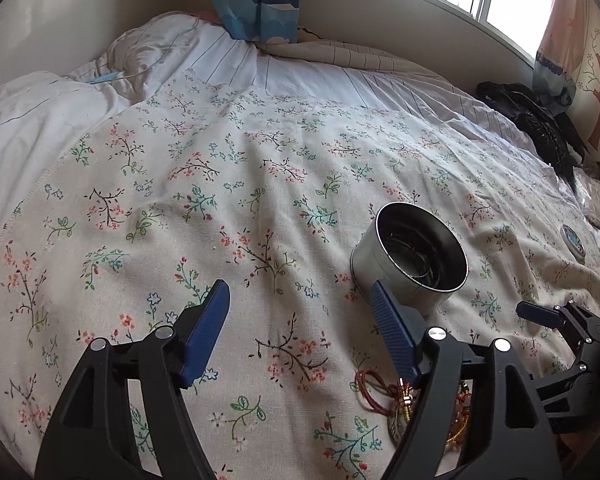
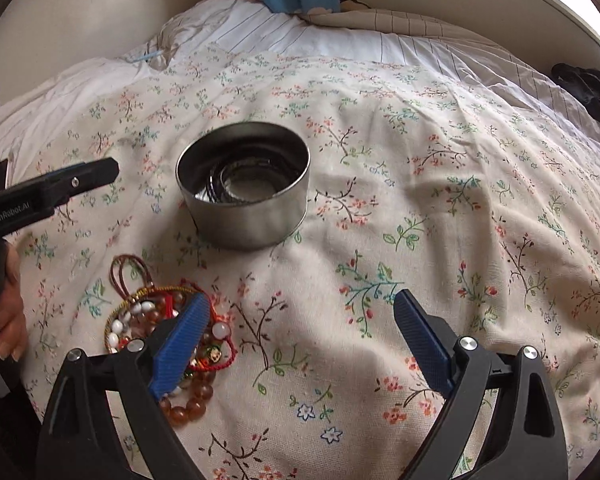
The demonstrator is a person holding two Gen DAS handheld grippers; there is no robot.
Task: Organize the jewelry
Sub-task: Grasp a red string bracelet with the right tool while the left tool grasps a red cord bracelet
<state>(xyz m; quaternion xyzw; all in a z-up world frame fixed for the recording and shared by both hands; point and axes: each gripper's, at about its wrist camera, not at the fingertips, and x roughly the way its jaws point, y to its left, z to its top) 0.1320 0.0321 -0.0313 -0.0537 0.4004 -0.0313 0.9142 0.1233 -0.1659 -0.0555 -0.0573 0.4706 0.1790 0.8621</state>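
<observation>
Both claws hover over a bed covered by a flowered cloth (image 1: 220, 200), and both stand wide with nothing between their blue fingers.

The left claw (image 1: 300, 304) has bare cloth between its fingers. Just past its right fingertip sits a round metal tin (image 1: 404, 276), open at the top, with what looks like rings or bangles lying in its bottom; the finger overlaps the tin's near wall in this view, so whether they touch cannot be told. Under the right arm of this claw, close to its base, lies part of the jewelry pile (image 1: 380, 396): red cord loops and a gold piece, mostly hidden by the arm. Further right the other claw's dark frame reaches in. Beyond that, to the far right, a small round lid (image 1: 573, 241) lies flat on the cloth.

The right claw (image 2: 300, 312) also frames bare cloth. Its left finger covers the middle of the jewelry pile (image 2: 140, 312): amber beads, white beads, red cords and a brown loop, all tangled together. The tin (image 2: 244, 216) stands ahead and a little left of the gap, apart from the pile. At far left, a hand (image 2: 10, 320) grips the other claw's handle.

Behind everything, a rumpled white quilt (image 2: 260, 32) and a blue curtain (image 1: 256, 0).
</observation>
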